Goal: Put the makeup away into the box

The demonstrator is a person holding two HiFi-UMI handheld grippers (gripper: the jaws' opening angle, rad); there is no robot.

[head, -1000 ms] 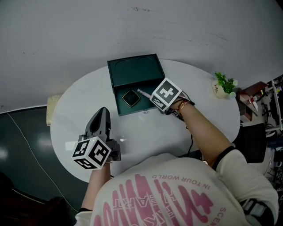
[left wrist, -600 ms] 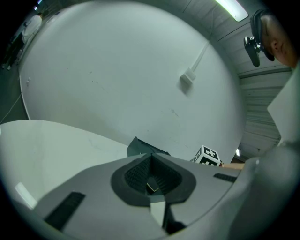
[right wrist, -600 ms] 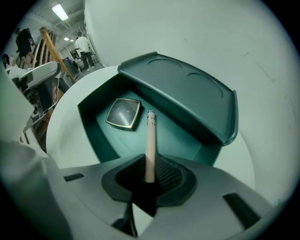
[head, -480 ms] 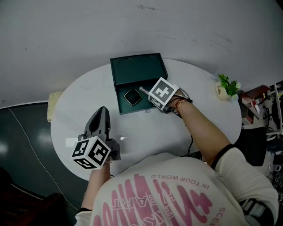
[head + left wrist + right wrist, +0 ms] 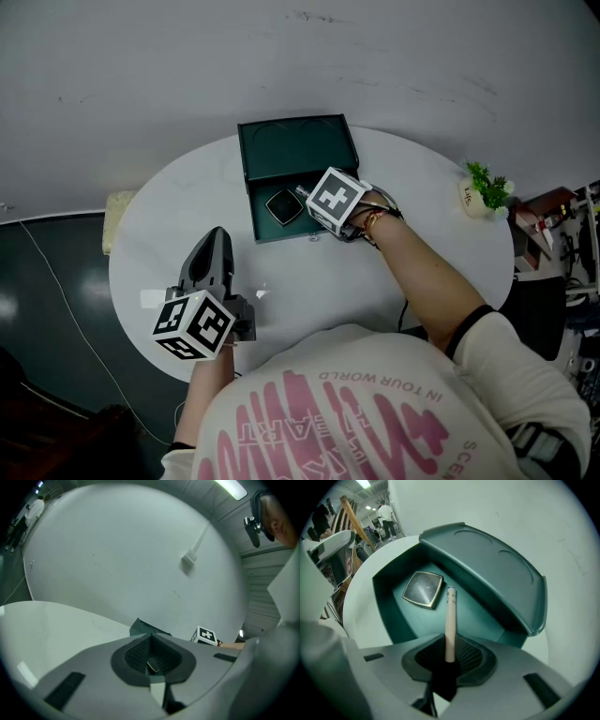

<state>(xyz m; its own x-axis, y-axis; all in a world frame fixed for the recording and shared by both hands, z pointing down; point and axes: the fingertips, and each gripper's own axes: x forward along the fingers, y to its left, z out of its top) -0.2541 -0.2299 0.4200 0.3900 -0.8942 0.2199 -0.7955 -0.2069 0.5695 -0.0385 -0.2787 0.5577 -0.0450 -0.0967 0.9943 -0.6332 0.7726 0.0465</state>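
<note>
A dark green box [image 5: 272,230] stands open on the white table, its lid [image 5: 295,148] raised at the back. A square dark compact [image 5: 282,205] lies in its tray. My right gripper [image 5: 315,198] points down over the tray, shut on a pale makeup stick [image 5: 302,192]. In the right gripper view the makeup stick [image 5: 450,620] juts out from between the pads [image 5: 466,657], its tip beside the compact [image 5: 423,588], above the box's floor [image 5: 473,616]. My left gripper [image 5: 215,246] hovers over the table's near left, shut and holding nothing; it is well apart from the box [image 5: 140,626].
The oval table [image 5: 169,216] ends close to a white wall behind the box. A small potted plant [image 5: 484,186] stands at its far right edge. Dark floor lies to the left, and clutter with cables [image 5: 572,225] to the right.
My right gripper has shifted a little leftward over the box's tray and tilted slightly, the stick still in its jaws. The left gripper has stayed where it was.
</note>
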